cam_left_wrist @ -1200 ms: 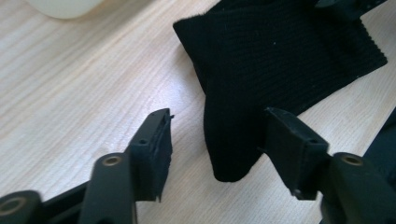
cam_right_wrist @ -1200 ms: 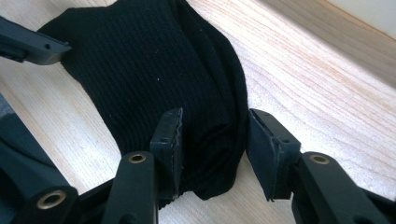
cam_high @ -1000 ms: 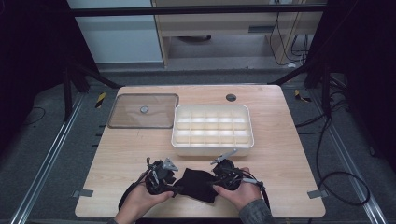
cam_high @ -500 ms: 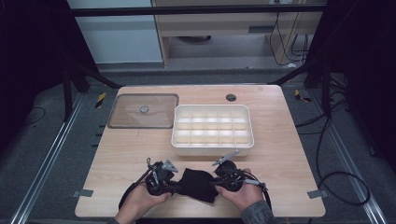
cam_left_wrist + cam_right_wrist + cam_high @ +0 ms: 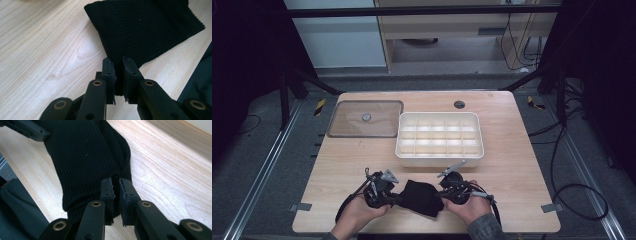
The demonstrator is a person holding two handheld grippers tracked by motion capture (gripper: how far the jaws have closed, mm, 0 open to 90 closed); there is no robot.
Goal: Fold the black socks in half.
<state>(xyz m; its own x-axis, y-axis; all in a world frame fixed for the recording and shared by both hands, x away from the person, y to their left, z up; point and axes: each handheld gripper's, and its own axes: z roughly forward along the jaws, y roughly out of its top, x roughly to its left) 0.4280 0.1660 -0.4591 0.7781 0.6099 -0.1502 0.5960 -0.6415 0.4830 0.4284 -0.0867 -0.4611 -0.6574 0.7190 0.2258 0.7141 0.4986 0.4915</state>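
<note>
A black knitted sock lies folded near the table's front edge, between my two grippers. My left gripper pinches the sock's left edge; in the left gripper view its jaws are shut on the black knit, meeting at the gripper's tip. My right gripper holds the opposite edge. In the right gripper view its jaws are closed on a fold of the sock at the tip. A hand is wrapped around each gripper.
A white compartment tray stands just behind the grippers, mid-table. A clear lid lies flat at the back left. A dark round hole marks the table's back edge. Bare wood spreads to the right.
The sock has bunched shorter between the grippers, and both hands have shifted slightly, the right one drawing in towards the left.
</note>
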